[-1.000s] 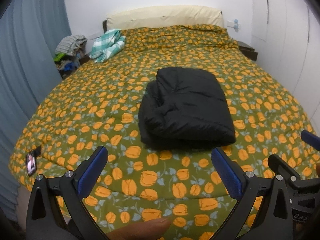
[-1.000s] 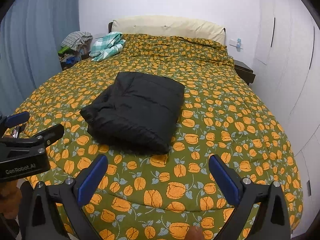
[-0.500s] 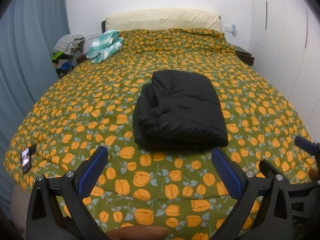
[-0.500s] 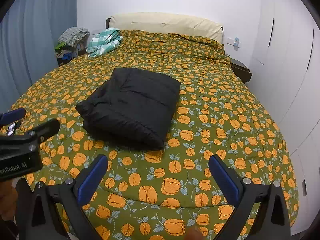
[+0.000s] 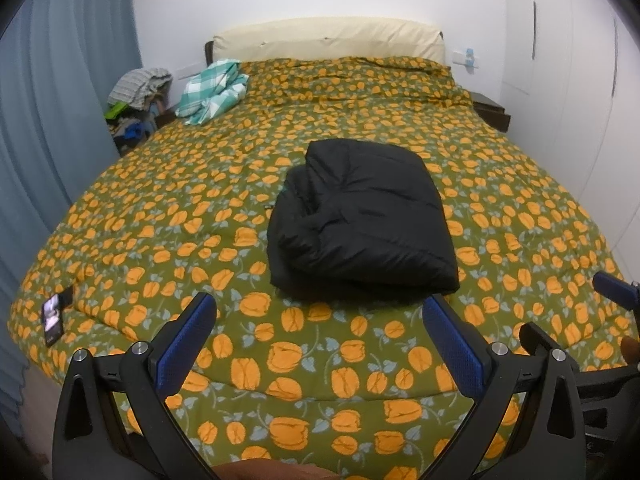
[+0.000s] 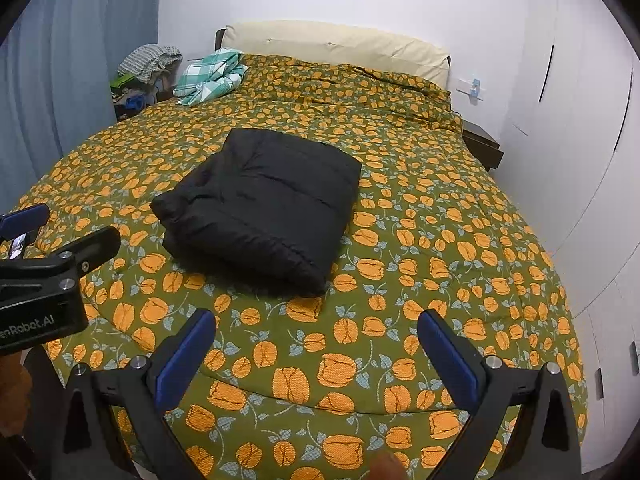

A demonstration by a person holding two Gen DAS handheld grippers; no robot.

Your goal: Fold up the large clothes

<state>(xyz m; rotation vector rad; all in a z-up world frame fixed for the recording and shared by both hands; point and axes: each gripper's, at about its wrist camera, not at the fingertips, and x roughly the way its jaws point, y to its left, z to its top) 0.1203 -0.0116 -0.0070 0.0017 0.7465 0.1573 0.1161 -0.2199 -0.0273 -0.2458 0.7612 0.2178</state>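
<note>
A black padded jacket lies folded into a thick rectangle in the middle of the bed; it also shows in the right wrist view. My left gripper is open and empty, held back over the bed's near edge, apart from the jacket. My right gripper is open and empty too, also short of the jacket. The right gripper shows at the right edge of the left wrist view. The left gripper shows at the left edge of the right wrist view.
The bed has a green cover with orange flowers. A teal checked cloth lies at its far left corner. A phone lies at the near left edge. Clothes pile beside blue curtains; a nightstand and white wardrobes stand right.
Both grippers have drawn back and up from the bed, so the jacket looks smaller and farther. The jacket has not moved. Both grippers stay open.
</note>
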